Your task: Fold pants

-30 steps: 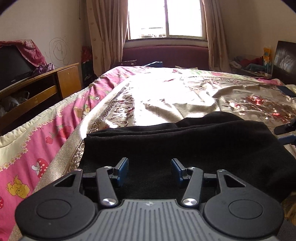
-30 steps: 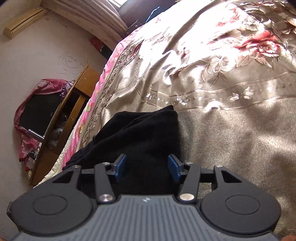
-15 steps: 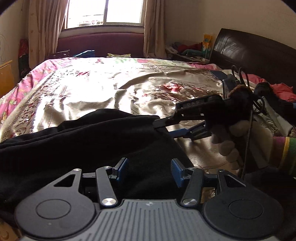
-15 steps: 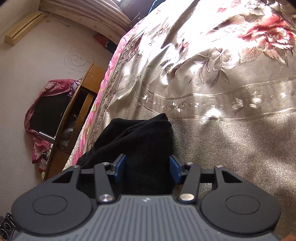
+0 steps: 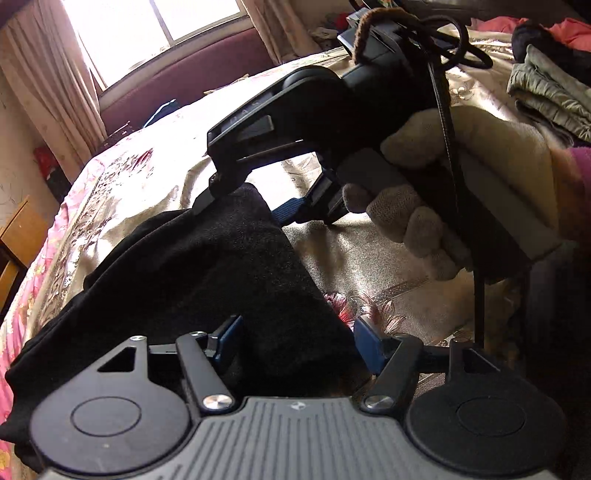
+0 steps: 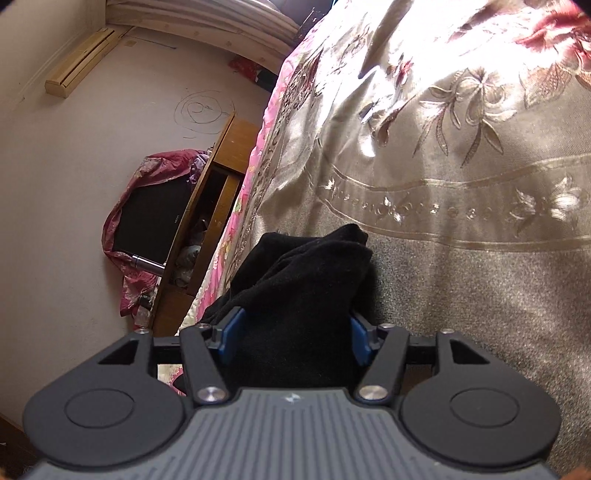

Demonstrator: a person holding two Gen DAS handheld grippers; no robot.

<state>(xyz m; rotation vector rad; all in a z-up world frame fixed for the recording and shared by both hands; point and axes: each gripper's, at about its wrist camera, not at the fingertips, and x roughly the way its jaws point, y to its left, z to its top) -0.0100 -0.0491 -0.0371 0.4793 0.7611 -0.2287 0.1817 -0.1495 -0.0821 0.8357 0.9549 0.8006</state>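
Between the blue pads of my left gripper sits the near end of the black pants; its jaws have just been opening and now stand wide of the cloth, so I read that hand as released after bringing one end over. My right gripper has also been opening, with the folded corner of the pants between its pads, and the pads seem to stand just beside the fabric rather than pinching it. From the left view a gloved hand holds that right gripper over the far corner, probably to steady the fold. The pants lie bunched near the edge of a gold floral bedspread, pink sheet beneath. Beyond are a curtained window, a wooden desk and a cloth-draped television.
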